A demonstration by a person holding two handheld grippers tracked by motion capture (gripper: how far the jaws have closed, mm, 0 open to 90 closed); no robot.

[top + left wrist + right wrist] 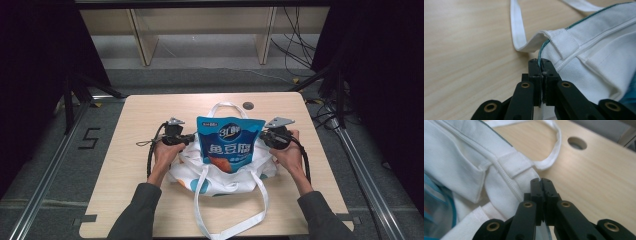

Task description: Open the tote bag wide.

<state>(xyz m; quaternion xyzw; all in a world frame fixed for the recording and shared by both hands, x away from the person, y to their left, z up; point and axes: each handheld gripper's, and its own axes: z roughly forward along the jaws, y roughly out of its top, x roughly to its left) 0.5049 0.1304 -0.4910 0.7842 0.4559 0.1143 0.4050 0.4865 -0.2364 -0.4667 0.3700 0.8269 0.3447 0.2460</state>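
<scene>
High view: a white tote bag (220,175) lies mid-worktop (140,115), with a blue snack packet (229,142) standing in its mouth. The left tool (540,65) is clenched on the bag's left rim beside a handle (517,30); the right tool (541,185) is clenched on the right rim. Judged step: holding the mouth open around the packet. The next move likely calls for both rims lifted evenly.
</scene>
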